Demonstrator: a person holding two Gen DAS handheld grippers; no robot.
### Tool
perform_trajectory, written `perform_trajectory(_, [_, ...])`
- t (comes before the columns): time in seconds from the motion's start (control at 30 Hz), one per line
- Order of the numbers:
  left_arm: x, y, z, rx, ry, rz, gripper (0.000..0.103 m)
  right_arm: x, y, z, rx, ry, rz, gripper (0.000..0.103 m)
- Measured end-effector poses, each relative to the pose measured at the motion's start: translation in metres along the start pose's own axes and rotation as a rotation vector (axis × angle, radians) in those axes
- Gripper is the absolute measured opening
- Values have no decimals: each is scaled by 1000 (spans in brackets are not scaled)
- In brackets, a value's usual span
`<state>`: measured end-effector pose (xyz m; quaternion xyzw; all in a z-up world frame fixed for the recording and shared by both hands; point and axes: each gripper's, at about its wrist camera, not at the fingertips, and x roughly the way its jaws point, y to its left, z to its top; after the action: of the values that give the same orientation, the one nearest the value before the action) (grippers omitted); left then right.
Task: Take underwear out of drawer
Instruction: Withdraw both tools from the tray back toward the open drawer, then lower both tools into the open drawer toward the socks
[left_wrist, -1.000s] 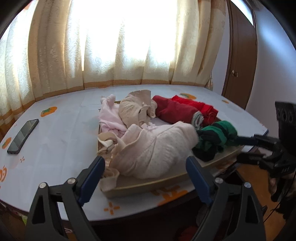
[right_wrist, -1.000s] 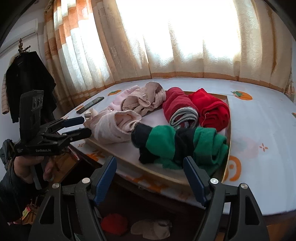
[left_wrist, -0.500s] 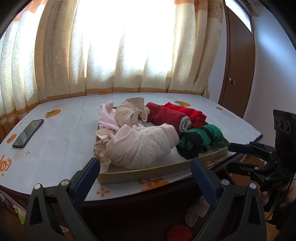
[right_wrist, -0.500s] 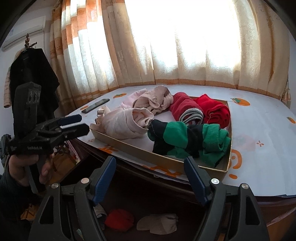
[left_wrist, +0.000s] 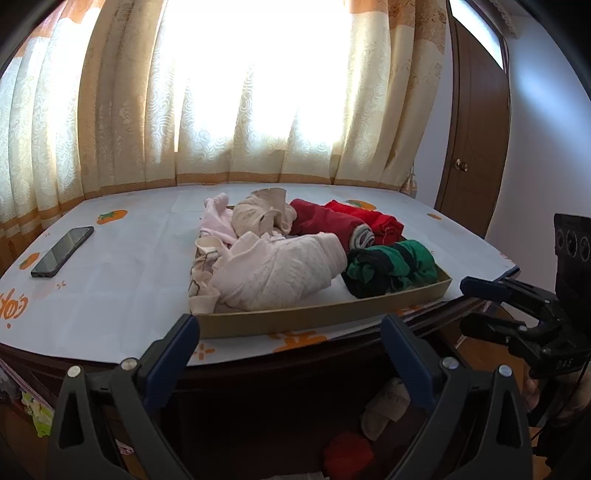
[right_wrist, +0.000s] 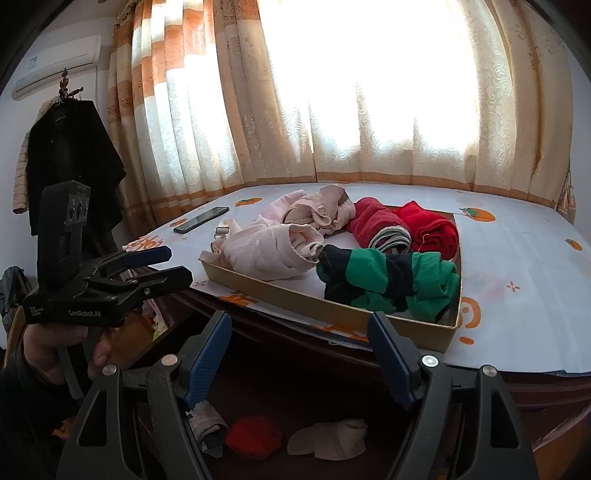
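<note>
Sunlit curtains (left_wrist: 229, 110) hang behind a counter (left_wrist: 122, 280) covered with a pale cloth printed with orange fruit. On it sits a shallow cardboard tray (left_wrist: 321, 317), and everything else is best placed from that tray. Inside it lie rolled garments: a pale pink bundle (left_wrist: 280, 273) at the near left, a beige one (left_wrist: 262, 214) behind it, two red rolls (left_wrist: 343, 225) at the back right, and a green and black roll (left_wrist: 388, 267) at the near right. A phone (left_wrist: 61, 251) lies well to the left of the tray.

Below the front edge of the tray the drawer space is dark; a red piece (right_wrist: 253, 437) and a whitish piece (right_wrist: 328, 439) of underwear lie down there, with another striped scrap to their left.

Compared with a second ago, both views have pulled back from the tray: the garments look smaller and the dark opening below now fills the lower frame. The left gripper (left_wrist: 290, 345) has just been opening and its jaws stand released, wide apart, with nothing between them. The right gripper (right_wrist: 299, 345) is also unclenched and empty, hanging in front of the tray's near wall.

My reading is that a garment has been dropped in the tray and both hands are backing off toward the drawer; the pieces still lying below suggest more picking is left.
</note>
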<state>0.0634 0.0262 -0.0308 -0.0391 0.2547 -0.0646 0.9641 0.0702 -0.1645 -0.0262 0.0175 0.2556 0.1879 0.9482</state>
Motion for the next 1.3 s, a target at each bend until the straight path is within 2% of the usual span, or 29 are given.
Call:
perform_trajectory(0.43, [-10,5,-22,-32,2,20,100,1,2,-16,24,19,-2,79])
perform_trajectory(0.7, [-8,8,-43,-51,47,20,100,6,-3,-34,46,57,-12,79])
perform_trajectory(0.9, [-1,8,-57,-46,107,15,100,14,-5,-47,41,104,-30,79])
perform_trajectory(1.17, [15,6,-82,-44,221,-11,100,35,-3,-70,-4,220,-44,79])
perform_trajectory(1.3, [23,1,-90,-23,272,-12,100,46,0,-78,-58,277,-82,79])
